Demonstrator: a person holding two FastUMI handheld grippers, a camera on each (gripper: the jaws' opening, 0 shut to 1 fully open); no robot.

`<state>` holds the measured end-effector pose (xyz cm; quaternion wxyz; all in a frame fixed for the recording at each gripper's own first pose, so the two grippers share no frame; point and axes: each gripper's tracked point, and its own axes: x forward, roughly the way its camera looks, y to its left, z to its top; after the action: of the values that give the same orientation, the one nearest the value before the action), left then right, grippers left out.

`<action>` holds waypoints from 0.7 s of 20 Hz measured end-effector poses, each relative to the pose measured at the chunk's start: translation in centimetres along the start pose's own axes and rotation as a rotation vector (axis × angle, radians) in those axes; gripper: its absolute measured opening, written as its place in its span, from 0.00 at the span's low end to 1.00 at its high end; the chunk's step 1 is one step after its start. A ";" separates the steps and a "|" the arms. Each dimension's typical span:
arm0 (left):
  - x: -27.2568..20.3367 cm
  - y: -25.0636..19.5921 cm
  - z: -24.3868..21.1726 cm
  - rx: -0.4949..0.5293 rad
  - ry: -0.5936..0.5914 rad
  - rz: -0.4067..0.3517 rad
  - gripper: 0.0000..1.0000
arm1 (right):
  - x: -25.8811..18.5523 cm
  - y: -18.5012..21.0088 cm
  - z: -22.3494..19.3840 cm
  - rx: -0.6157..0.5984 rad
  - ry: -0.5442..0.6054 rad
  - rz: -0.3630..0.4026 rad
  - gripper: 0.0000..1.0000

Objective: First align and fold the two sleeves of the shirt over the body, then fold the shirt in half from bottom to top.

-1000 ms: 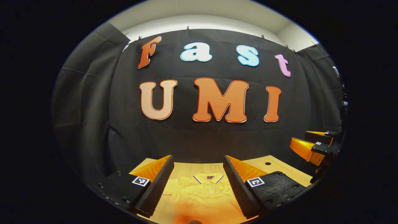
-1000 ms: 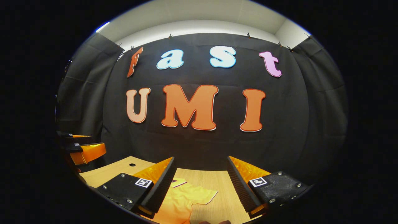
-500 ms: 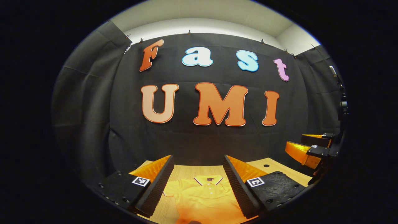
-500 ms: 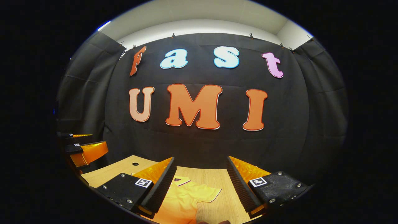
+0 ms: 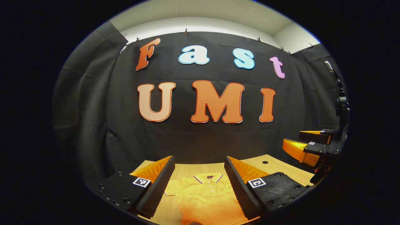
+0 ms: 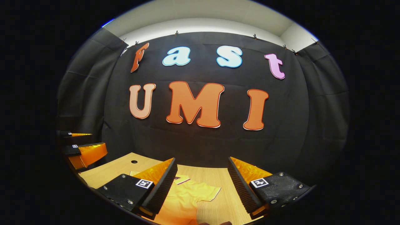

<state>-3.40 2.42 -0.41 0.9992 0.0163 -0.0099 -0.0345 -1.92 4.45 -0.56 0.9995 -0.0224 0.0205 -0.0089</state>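
In the left gripper view, the left gripper (image 5: 199,175) is held above the near edge of the wooden bench (image 5: 281,170), its fingers (image 5: 156,184) spread wide with nothing between them. A yellow polo shirt (image 5: 207,197) is seen lying flat on the bench between and beyond the fingers — collar toward the far side, buttons up, one short sleeve (image 5: 173,189) spread to the left. The right gripper (image 5: 304,145) is seen at the far right, raised off the bench and well apart from the shirt; its fingers are parted.

In the right gripper view, the right gripper (image 6: 202,179) is likewise held over the bench (image 6: 215,178), its fingers (image 6: 240,184) wide apart and gripping nothing. The shirt (image 6: 184,200) is seen low and left of centre — its other sleeve (image 6: 207,192) laid out flat toward the right, the collar partly hidden behind the left finger. The left gripper (image 6: 79,147) is seen at the far left, clear of the bench, fingers parted. A small round hole (image 6: 134,162) is seen in the bench near it.
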 end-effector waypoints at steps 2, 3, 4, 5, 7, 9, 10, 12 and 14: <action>-0.1 0.7 0.0 0.008 -0.002 -0.001 0.98 | 0.4 -0.3 -0.6 0.008 0.027 -0.017 0.98; -0.3 1.0 0.0 0.009 -0.007 -0.003 0.97 | 0.6 -0.5 -1.0 0.014 0.039 -0.028 0.98; -0.6 1.4 0.0 0.009 -0.008 -0.005 0.98 | 0.8 -0.8 -1.2 0.015 0.048 -0.043 0.98; -0.8 1.8 -0.1 0.011 -0.010 -0.006 0.97 | 1.1 -1.1 -1.5 0.013 0.054 -0.053 0.98; -1.1 2.5 -0.2 0.019 -0.010 -0.008 0.97 | 1.9 -1.4 -2.1 0.000 0.069 -0.070 0.98; -1.5 3.2 -0.6 0.027 -0.006 0.001 0.98 | 2.8 -1.5 -3.5 -0.012 0.110 -0.074 0.98; -1.6 3.7 -0.8 0.027 -0.005 0.016 0.98 | 3.3 -1.6 -4.5 -0.015 0.145 -0.071 0.98; -1.5 4.5 -0.8 0.018 -0.008 0.045 0.98 | 4.1 -1.9 -6.6 -0.029 0.213 -0.068 0.97; -1.4 6.0 -0.7 0.018 -0.006 0.102 0.97 | 5.4 -2.0 -8.4 -0.039 0.270 -0.056 0.97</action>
<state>-4.41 8.55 -0.98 0.9995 0.0244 -0.0140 0.0168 3.09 1.94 -9.05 0.9864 -0.0409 0.1544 -0.0394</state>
